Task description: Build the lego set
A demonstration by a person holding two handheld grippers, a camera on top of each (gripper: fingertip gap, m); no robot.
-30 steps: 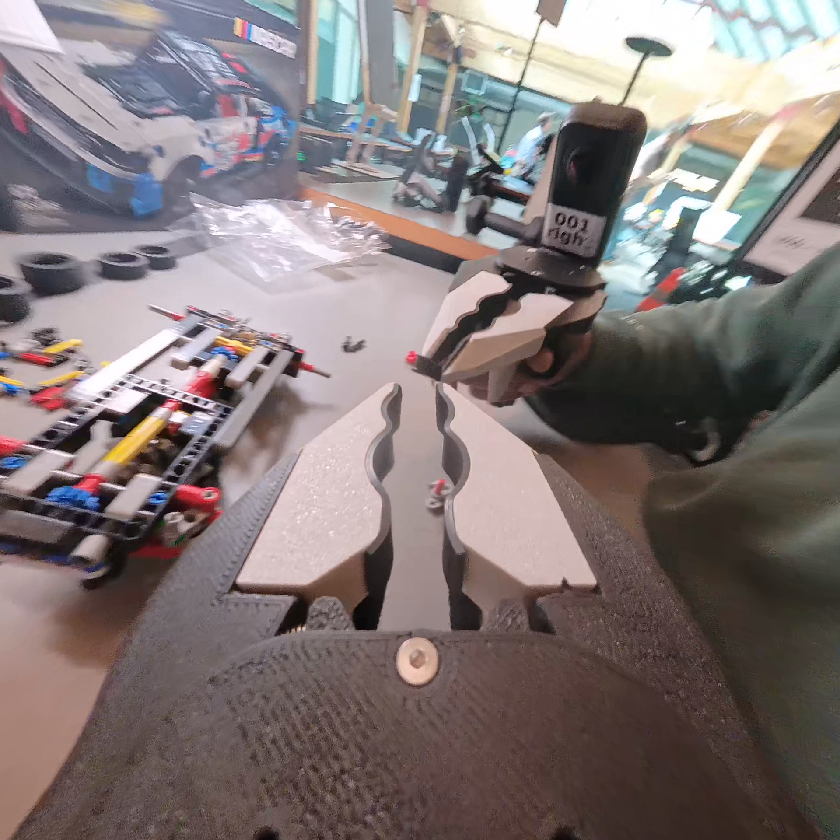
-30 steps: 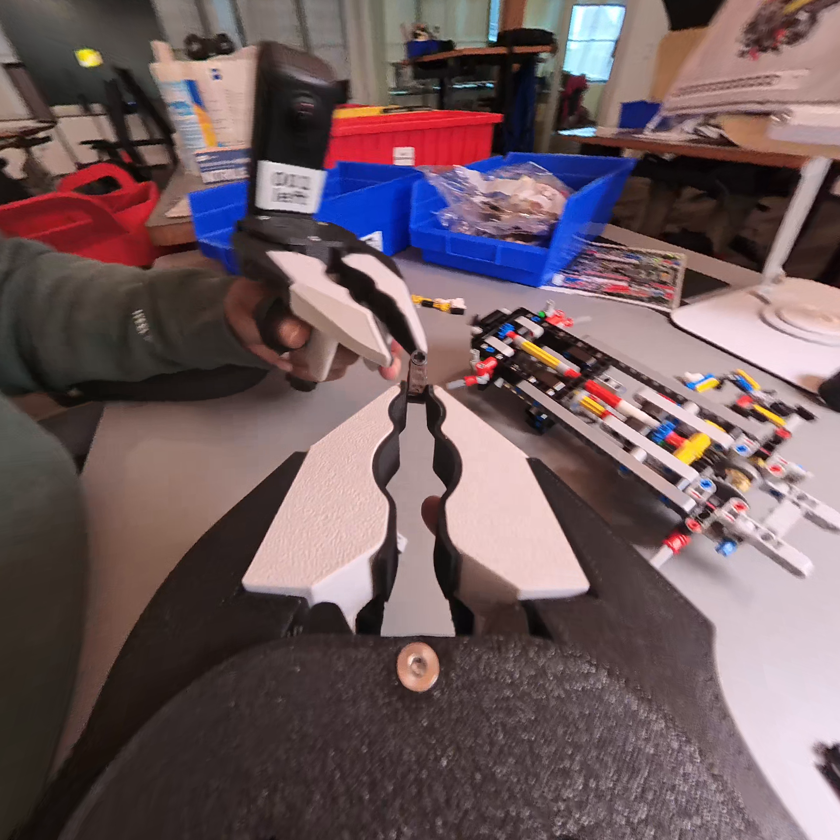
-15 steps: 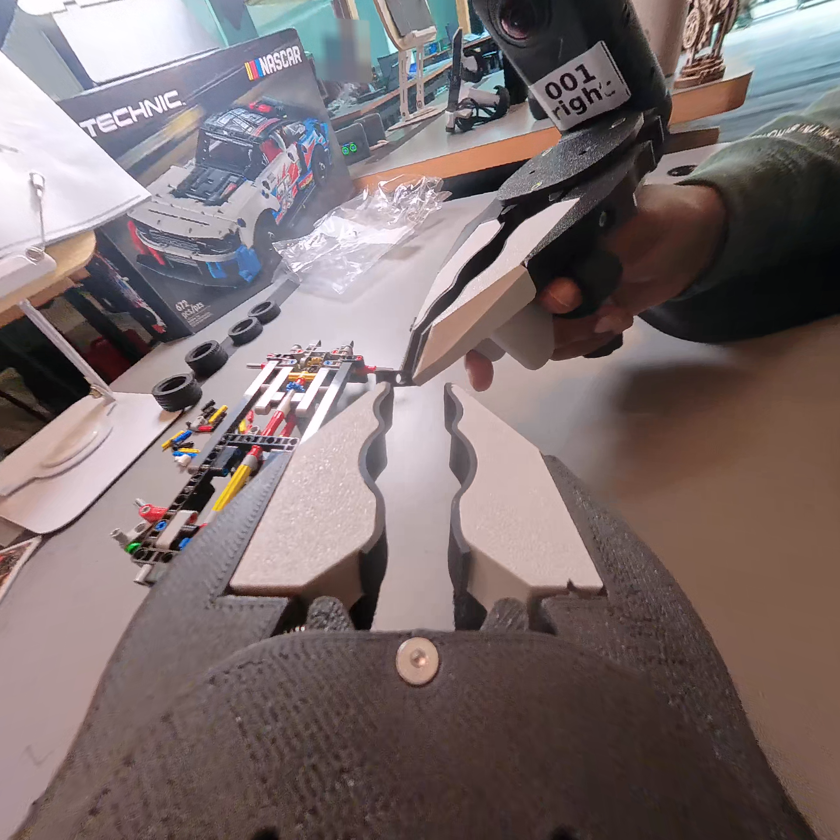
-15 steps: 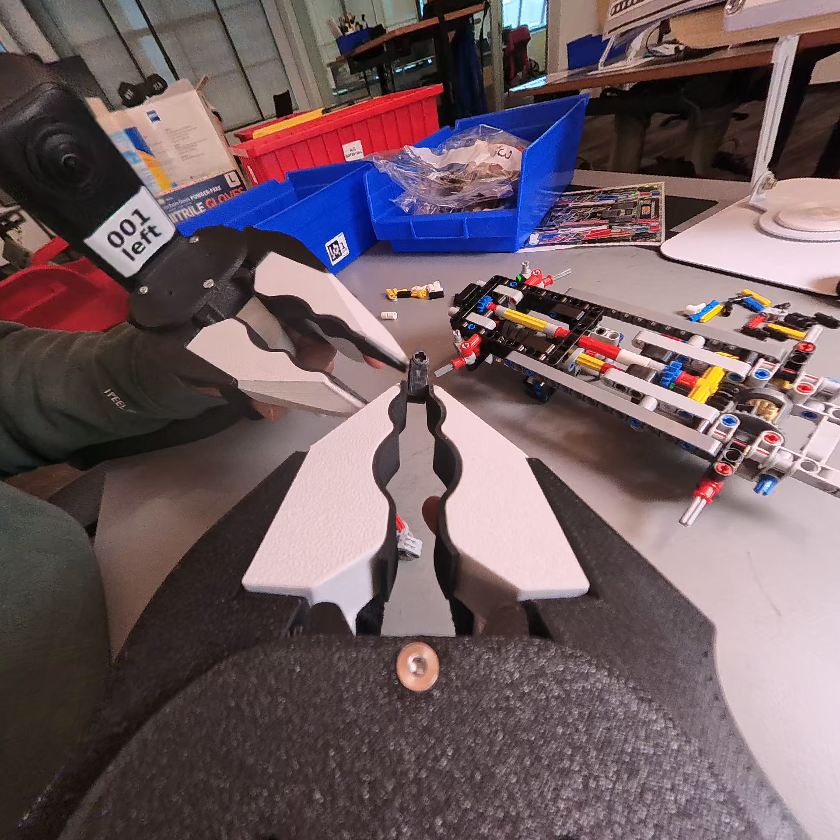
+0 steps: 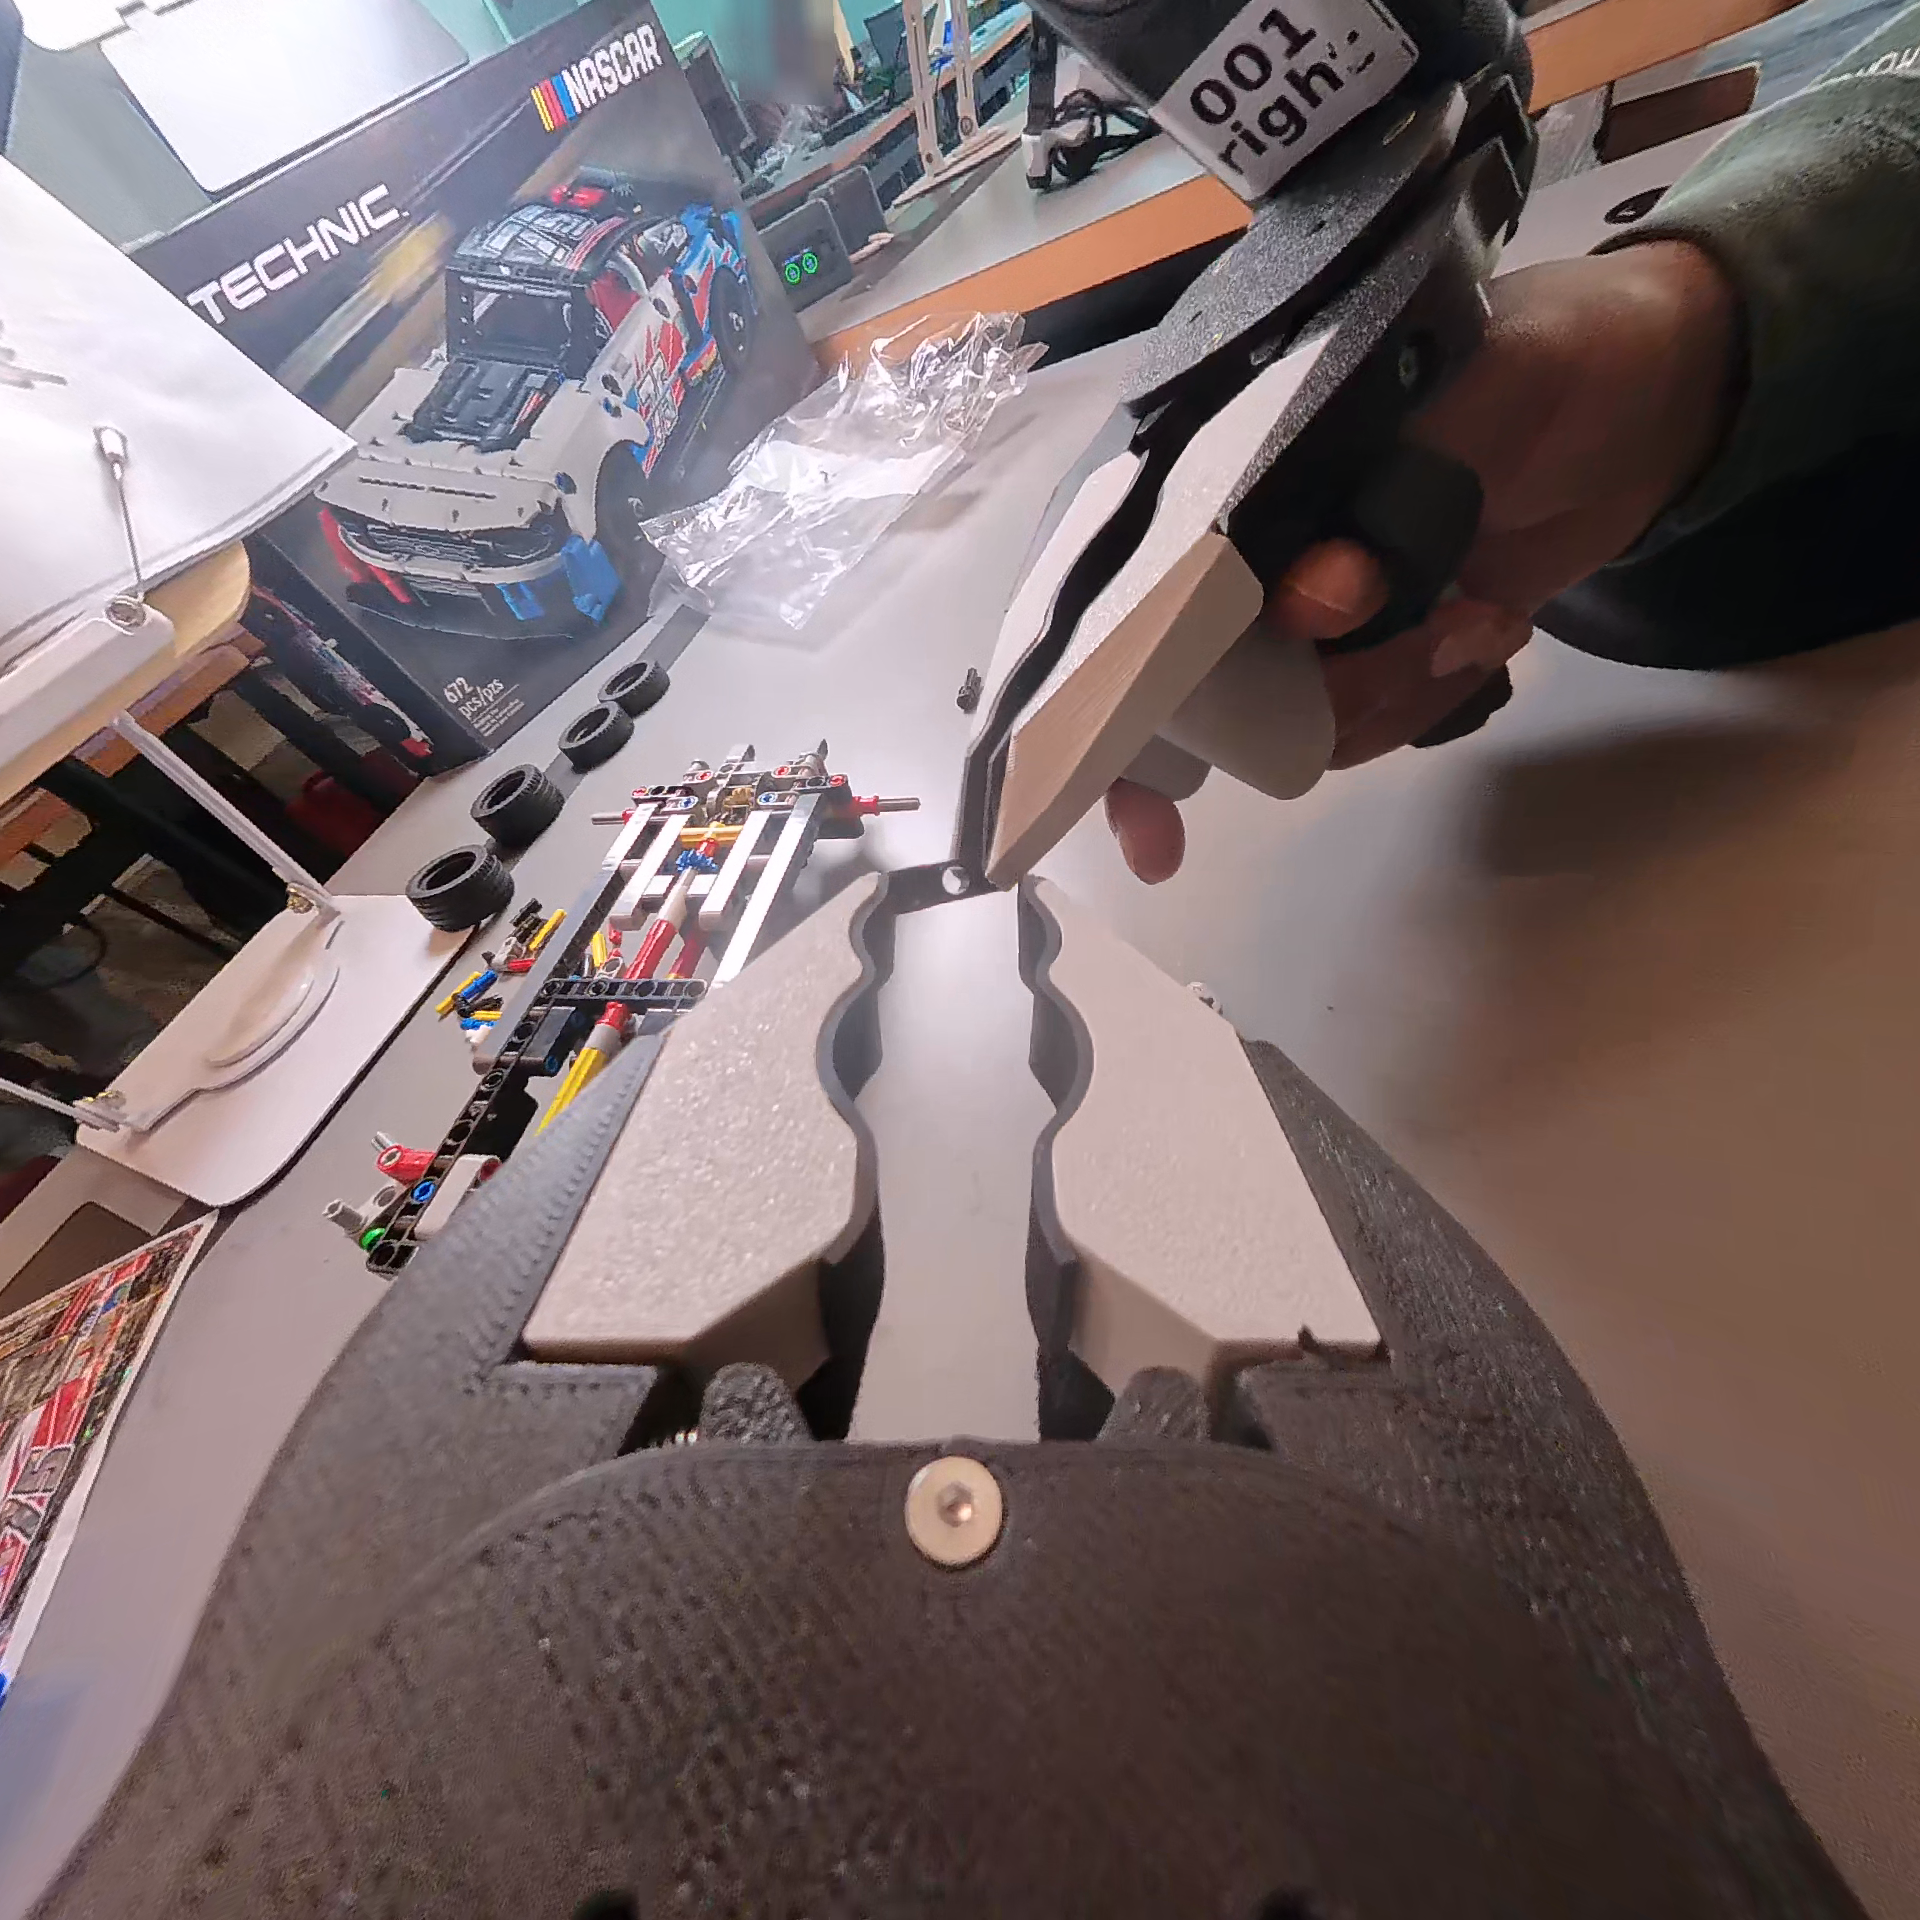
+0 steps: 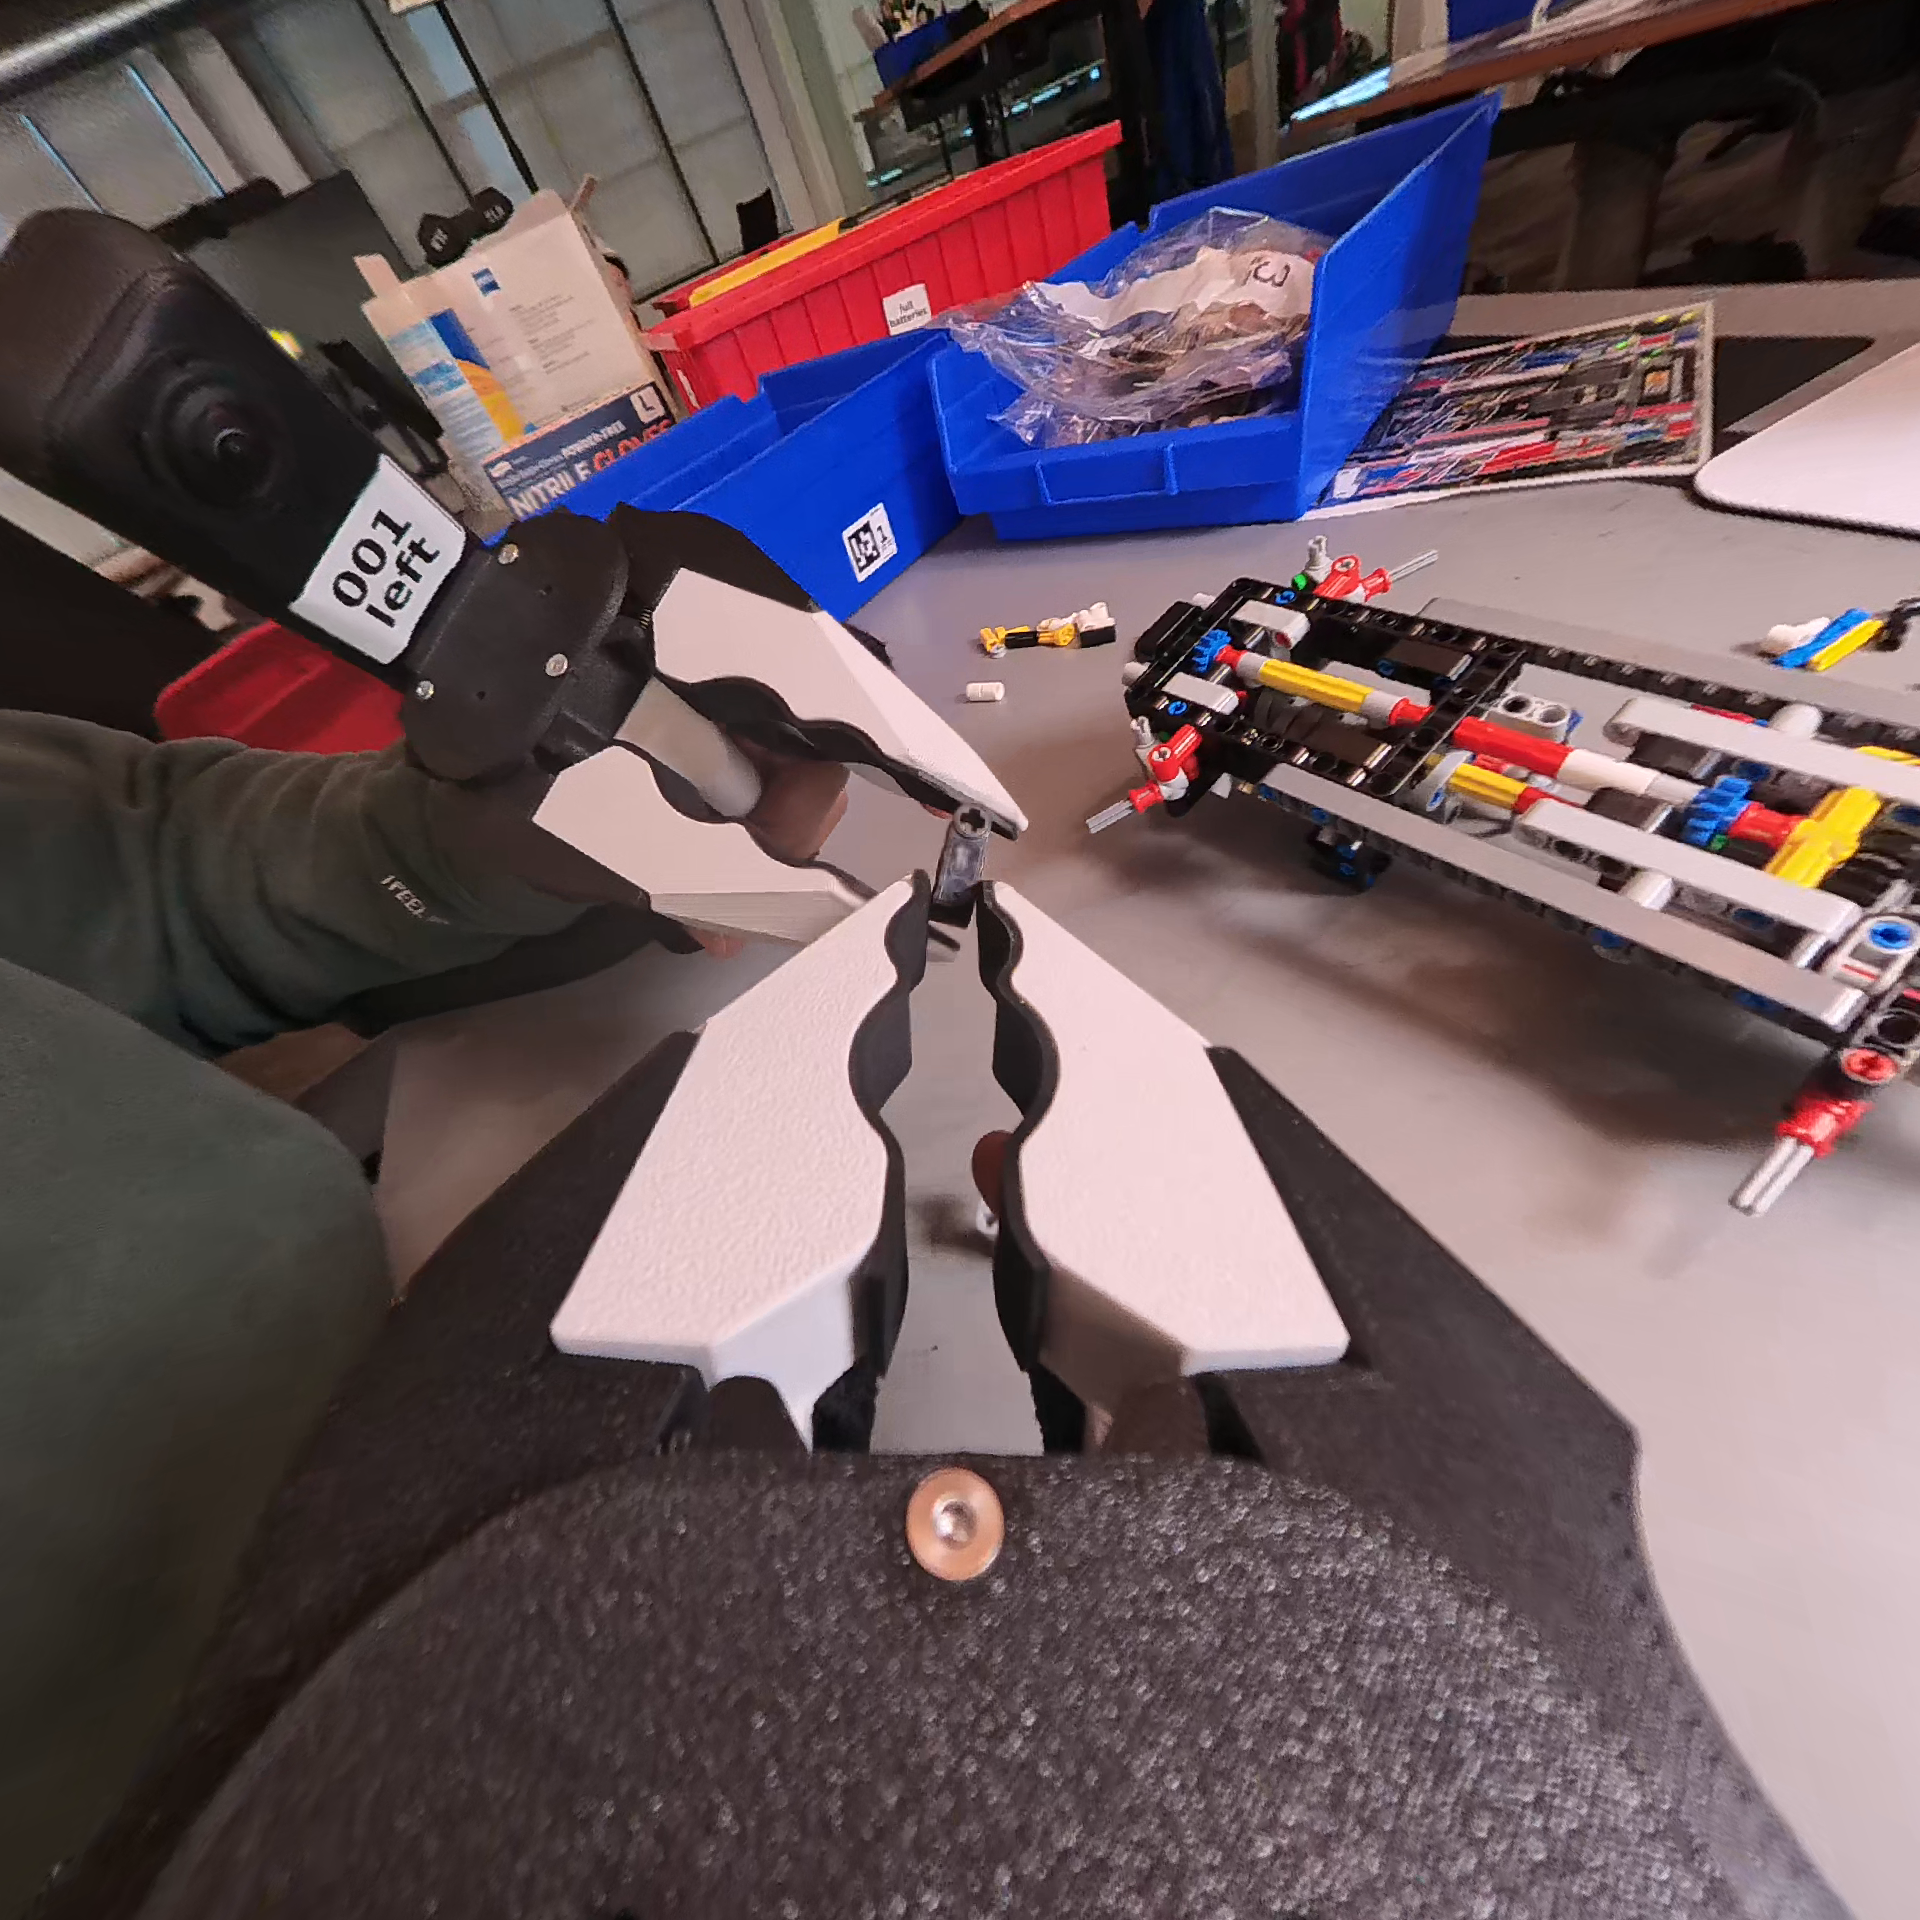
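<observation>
My right gripper (image 6: pixel 948 899) is shut on a small dark grey lego connector (image 6: pixel 958 857) and holds it above the grey table. My left gripper (image 5: pixel 953 902) is open, with its fingertips on either side of that connector (image 5: pixel 935 883). In the right wrist view the left gripper (image 6: pixel 914 854) comes in from the left, and its upper fingertip (image 6: pixel 992 821) touches the connector's top. The right gripper (image 5: pixel 977 868) reaches down from the upper right in the left wrist view. The long lego chassis (image 6: pixel 1507 748) lies on the table, also visible in the left wrist view (image 5: pixel 665 935).
Several black tyres (image 5: pixel 516 805), the set's box (image 5: pixel 468 364), a clear plastic bag (image 5: pixel 831 468) and a white lamp base (image 5: pixel 260 1029) lie beyond the chassis. Blue bins (image 6: pixel 1143 457), a red bin (image 6: pixel 883 291), a sticker sheet (image 6: pixel 1538 405) and loose small pieces (image 6: pixel 1039 632) sit behind.
Both grippers have turned and closed in on each other. The right gripper's connector now sits between the left gripper's open fingertips. The left jaws have opened a little wider.
</observation>
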